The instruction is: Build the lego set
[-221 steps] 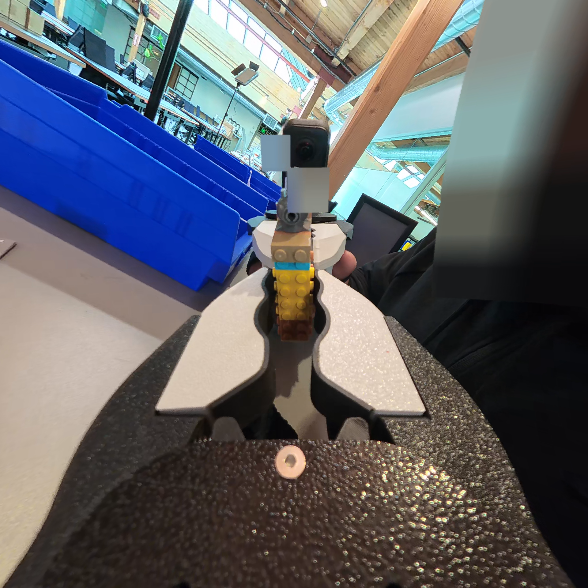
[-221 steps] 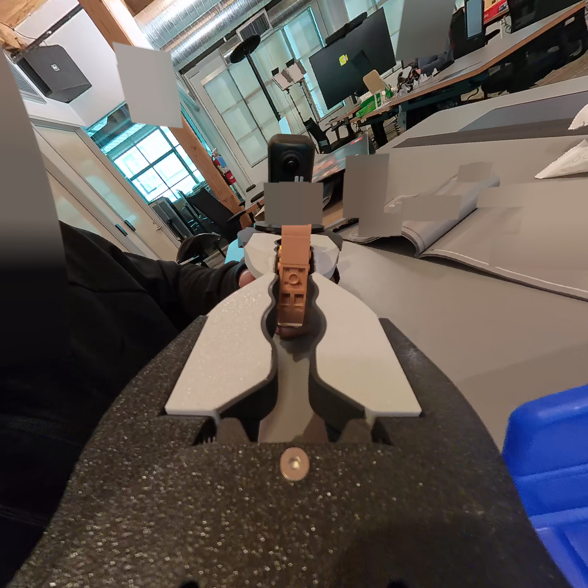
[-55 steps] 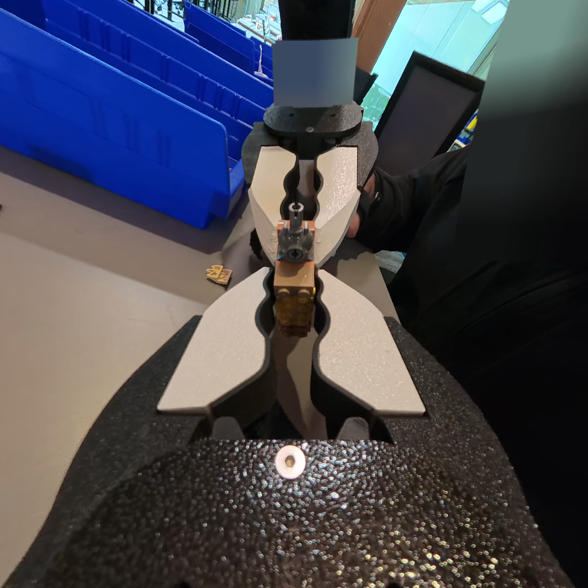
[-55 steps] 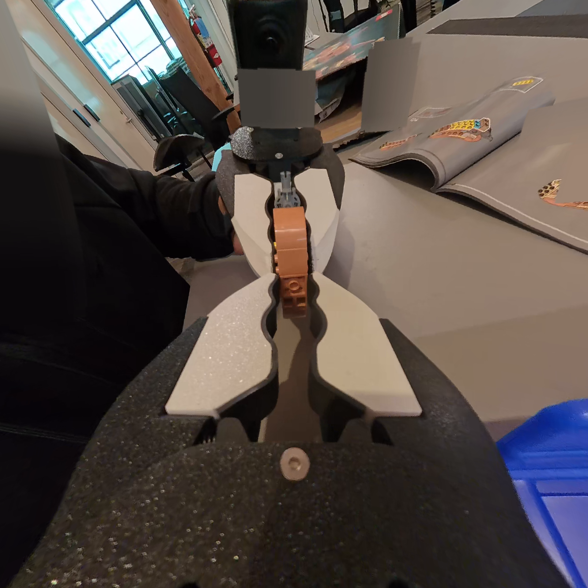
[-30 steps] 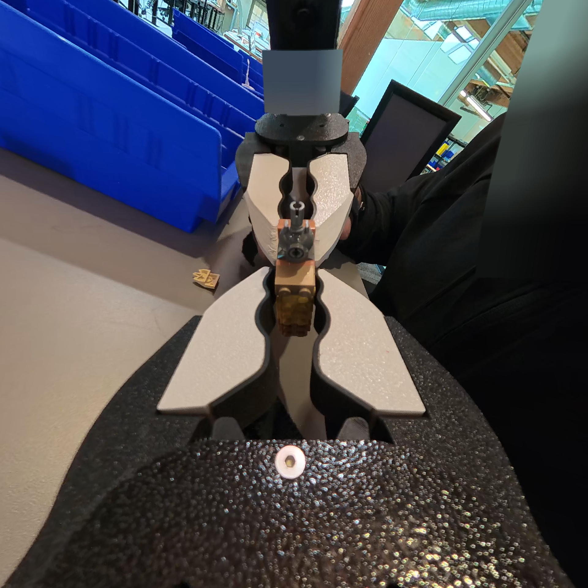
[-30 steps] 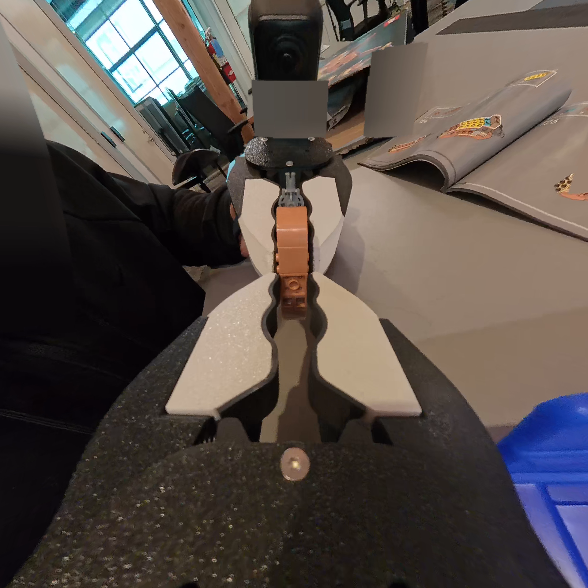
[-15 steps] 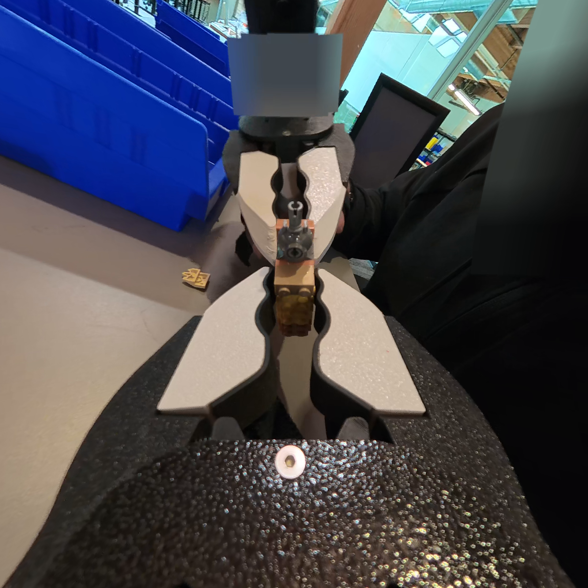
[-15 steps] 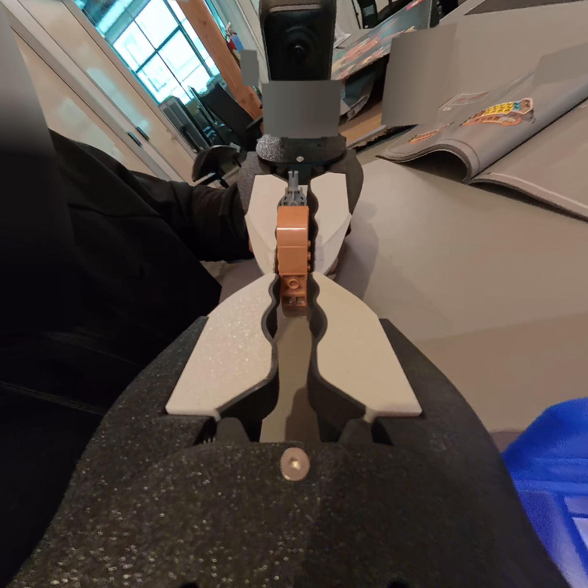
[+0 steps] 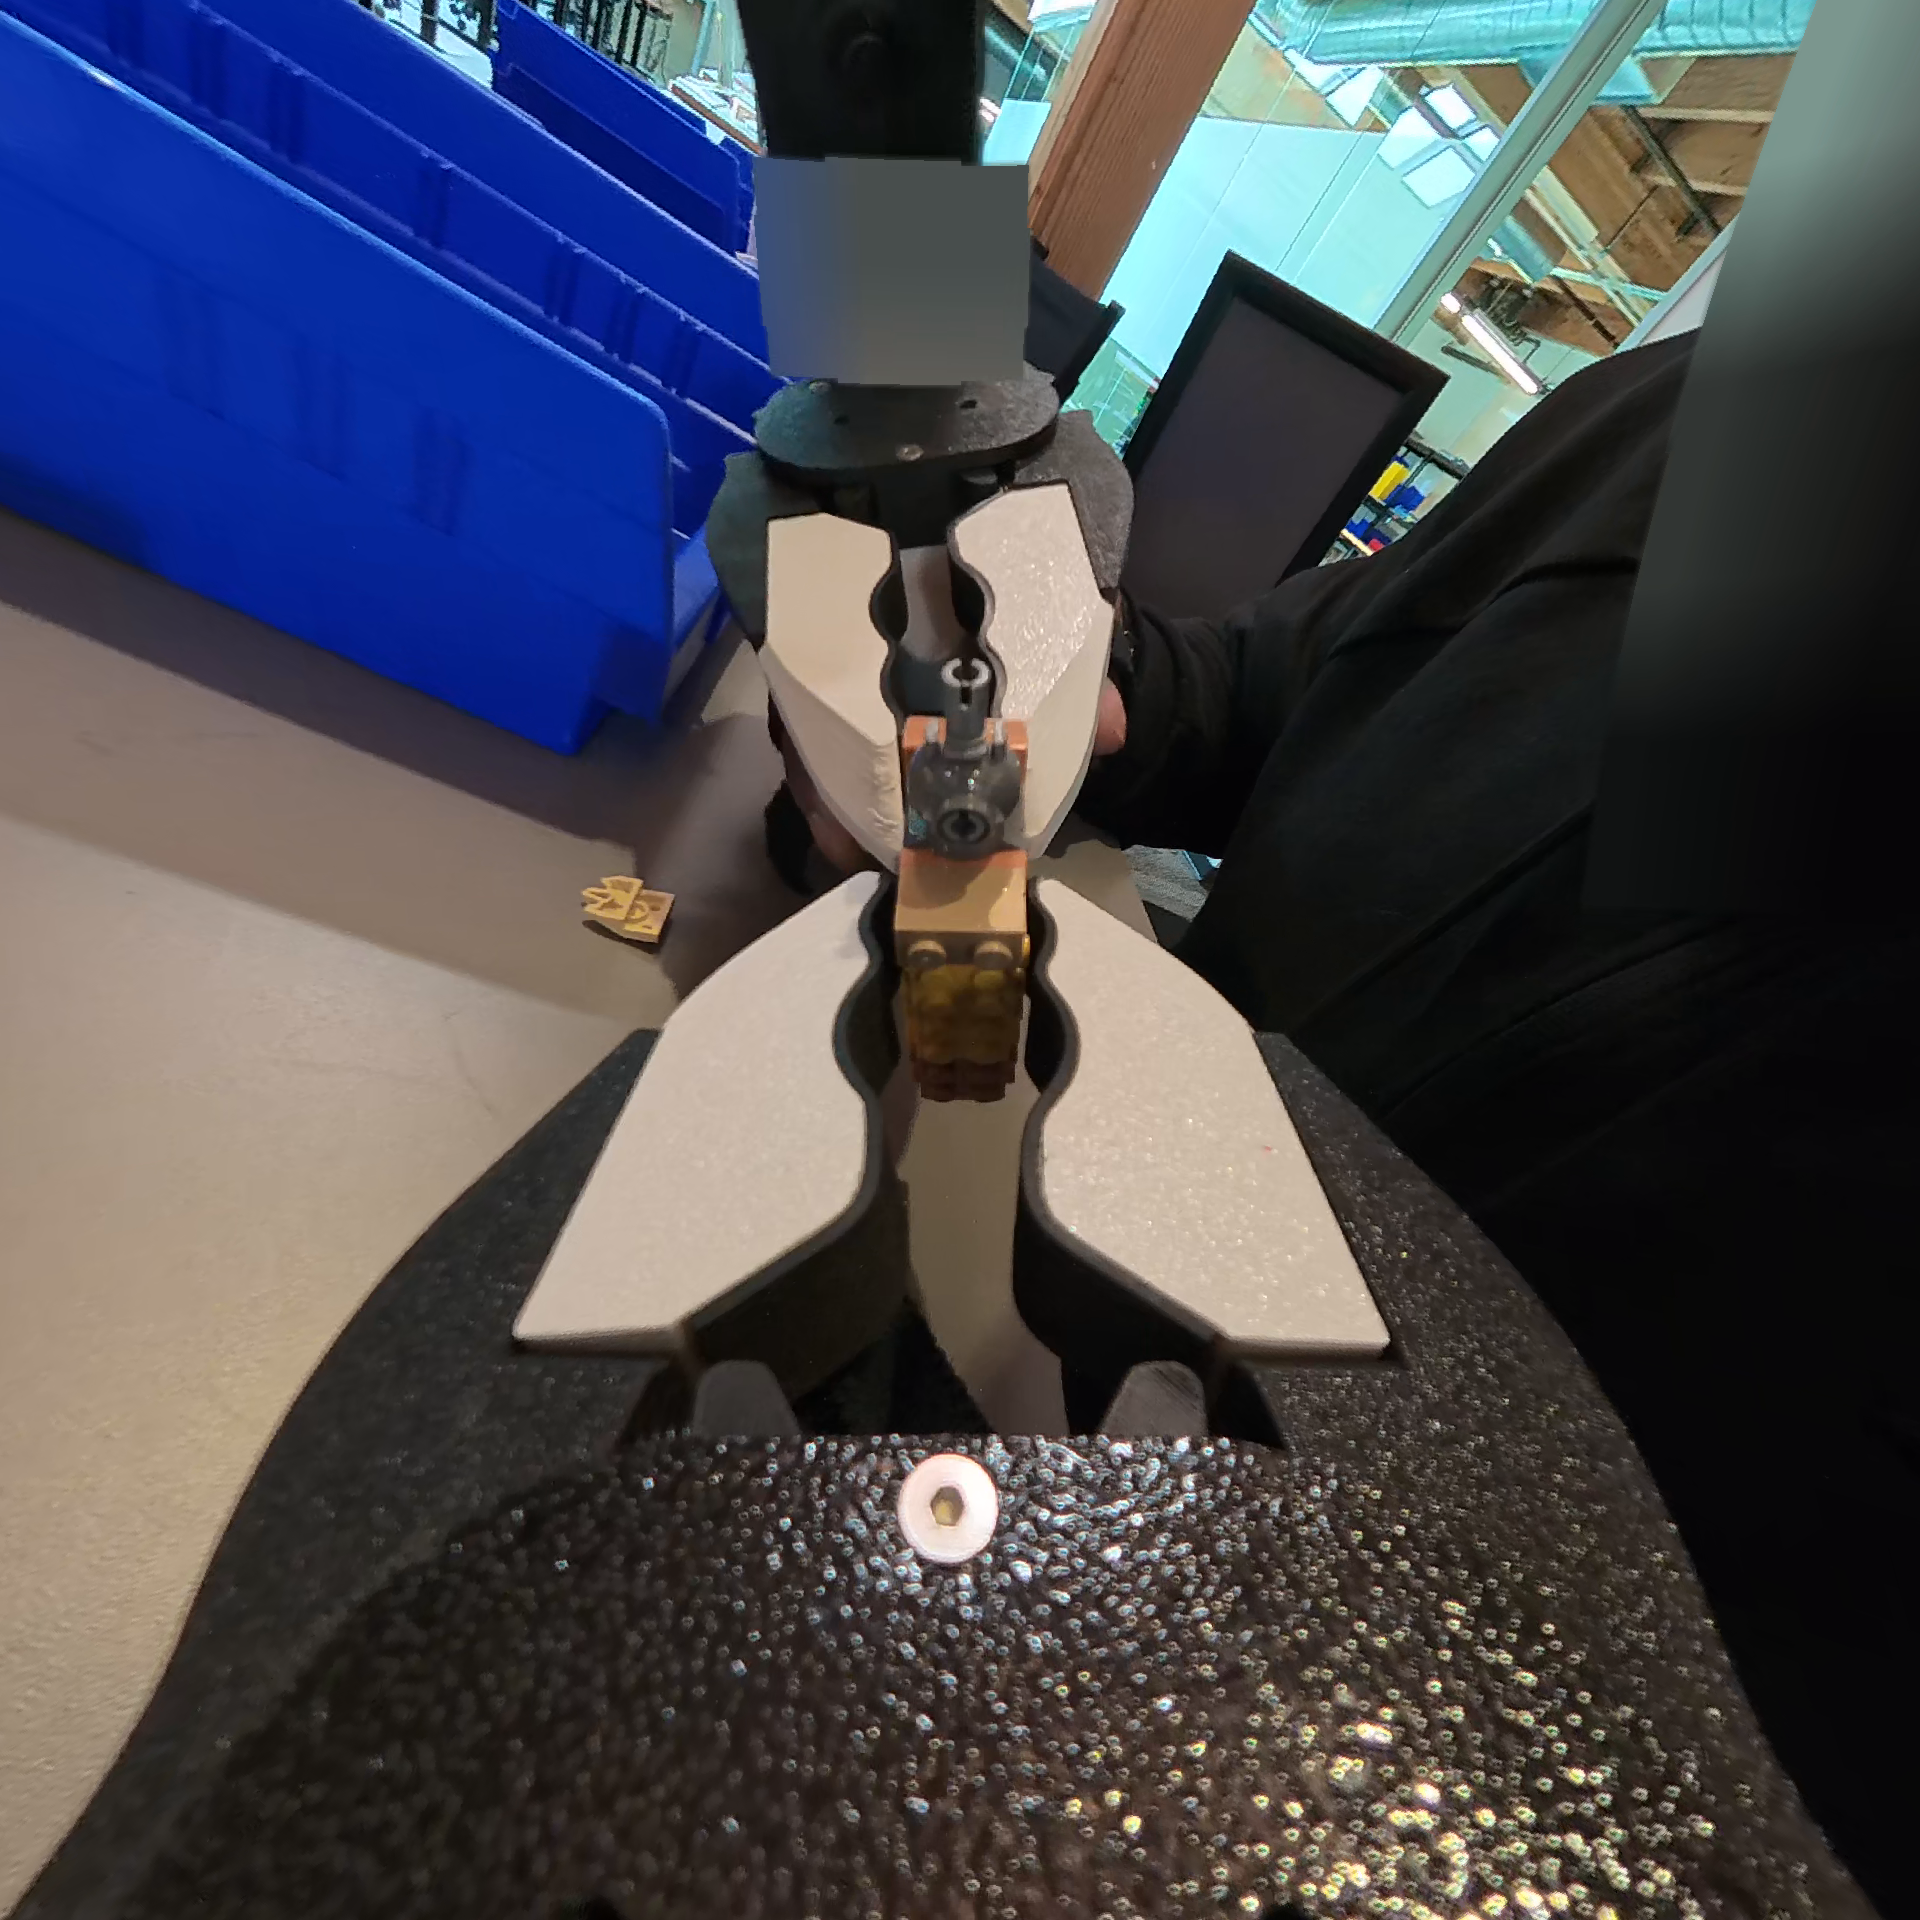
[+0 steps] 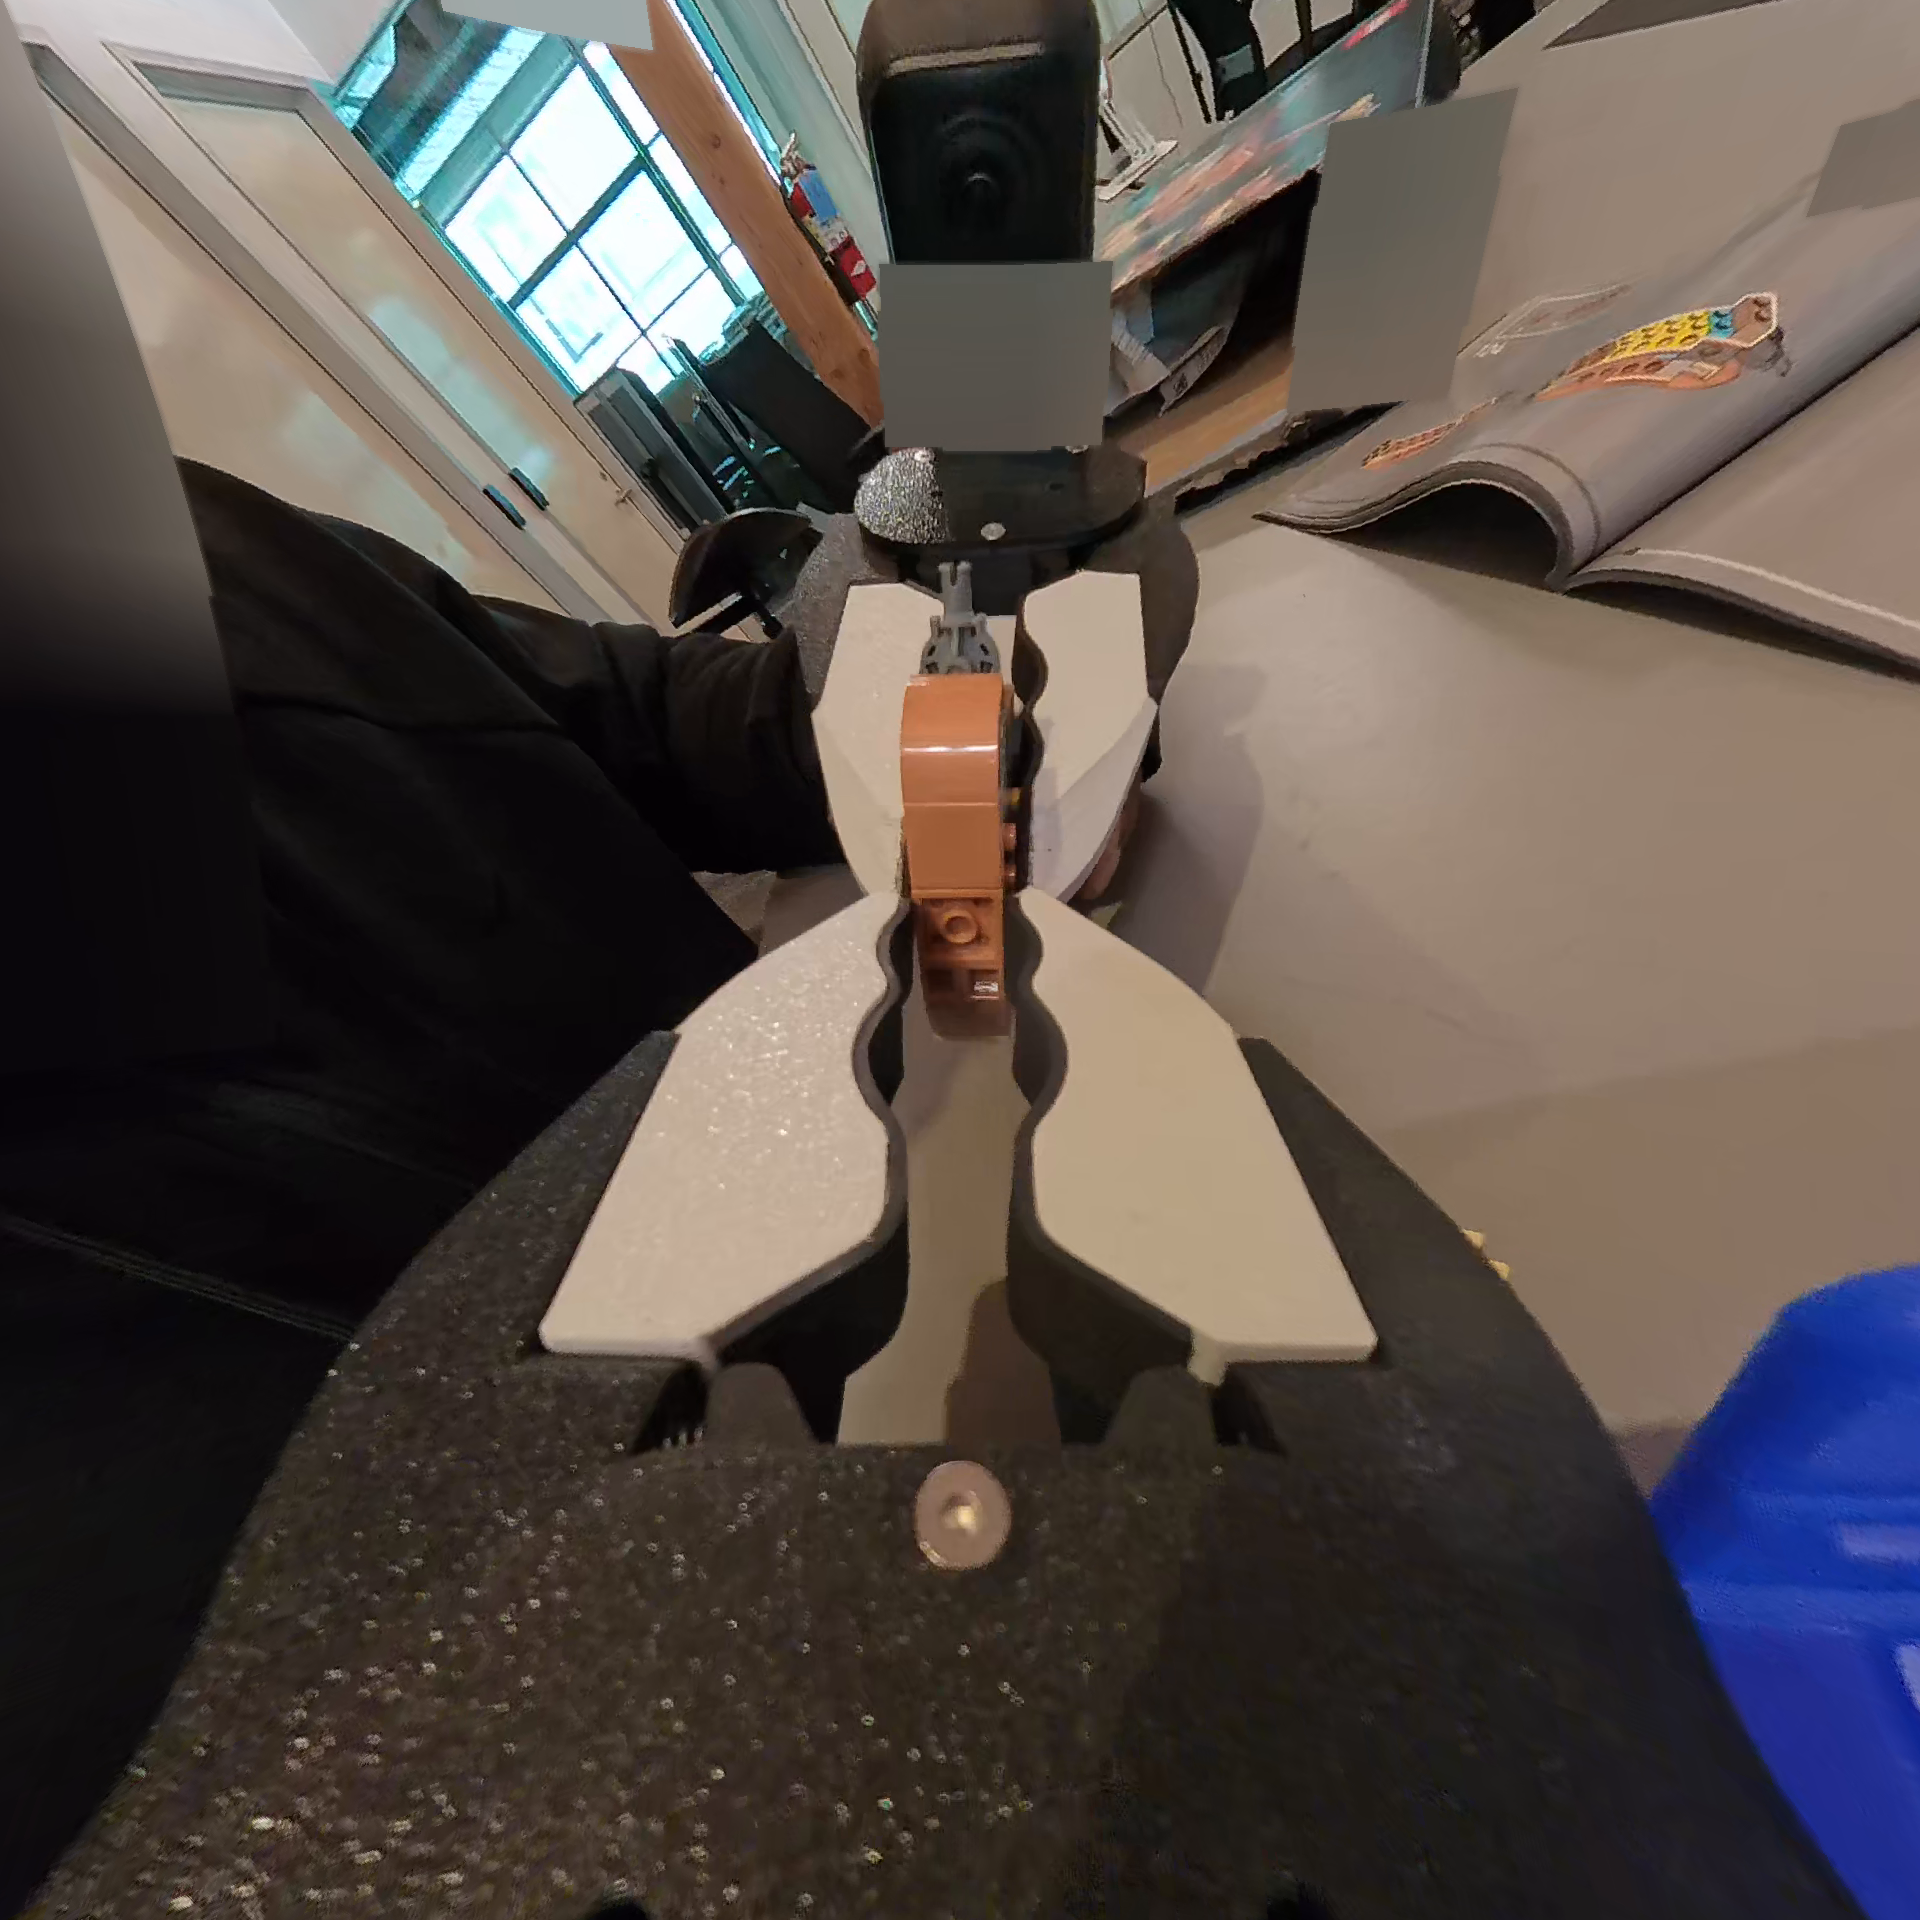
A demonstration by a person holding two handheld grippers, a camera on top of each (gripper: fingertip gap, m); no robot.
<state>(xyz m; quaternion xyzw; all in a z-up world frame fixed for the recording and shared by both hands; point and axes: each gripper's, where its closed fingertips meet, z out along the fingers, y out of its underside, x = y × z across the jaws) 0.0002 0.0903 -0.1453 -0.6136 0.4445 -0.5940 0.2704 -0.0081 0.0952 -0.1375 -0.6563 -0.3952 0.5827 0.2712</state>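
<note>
Two tools meet tip to tip above the grey surface [image 9: 260,1091], each pinching one end of the same small lego build [image 9: 961,914]. The left tool [image 9: 961,971] is closed on the end with tan and translucent yellow bricks; the right tool [image 10: 961,956] is closed on the orange-brown end, whose curved top piece reaches toward the left tool. A dark grey pin part sticks out at the build's far end in both views. Blue bins [image 9: 312,364] stand at the back, a small tan piece [image 9: 627,911] lies loose near them, and an open booklet [image 10: 1662,499] lies well apart.
</note>
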